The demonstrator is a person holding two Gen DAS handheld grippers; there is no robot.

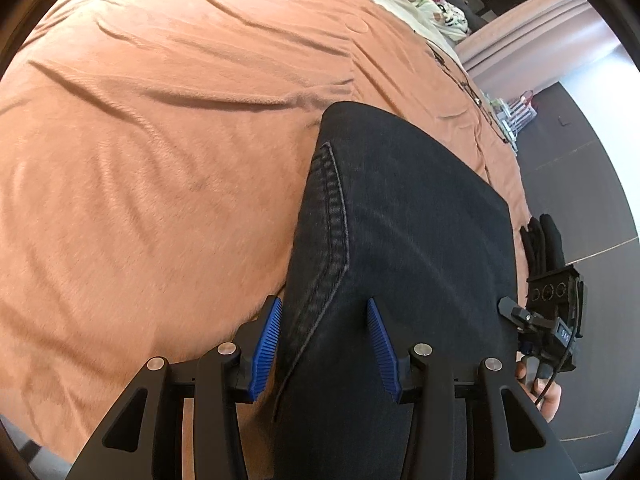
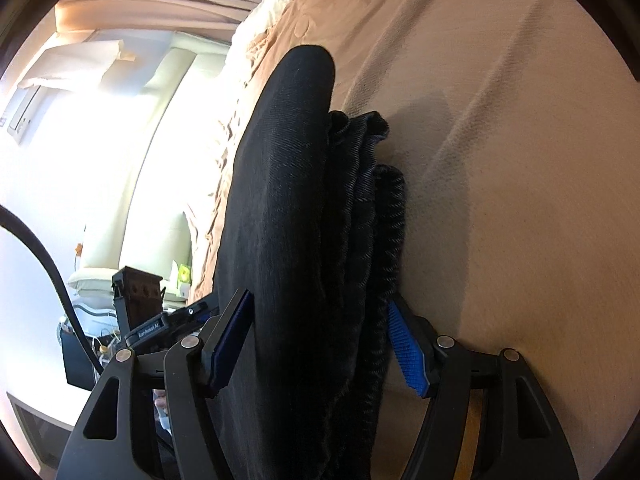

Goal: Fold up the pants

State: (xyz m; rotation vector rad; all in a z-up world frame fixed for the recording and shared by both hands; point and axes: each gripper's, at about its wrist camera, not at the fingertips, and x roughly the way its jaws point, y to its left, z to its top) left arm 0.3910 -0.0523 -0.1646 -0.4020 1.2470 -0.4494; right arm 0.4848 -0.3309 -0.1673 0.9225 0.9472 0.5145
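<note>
**Folded pants held at both near corners, long axis running away over the bed**

The bed [image 1: 160, 160], under a rumpled orange-brown blanket, fills both views and carries the work. On it lie the pants [image 1: 400, 220], dark denim already doubled into a thick stack, stretching straight away from both tools towards the pillows. So the long axis runs along the line the fingers point, and the far fold is the part farthest from either hand.

The left gripper [image 1: 324, 344] straddles the near left edge, where the stitched seam runs; its blue pads stand moderately apart with cloth between them, and it seems to be gripping, though the view does not show firm pressing on both sides. The right gripper [image 2: 320, 344] is turned on its side and takes the near right edge, its pads apart by the full thickness of the layered stack and closed against it on both faces. Both sit at the near end, about equally close.

No container holds anything relevant; by my judgement the next move slides or sets the stack along that axis.
</note>
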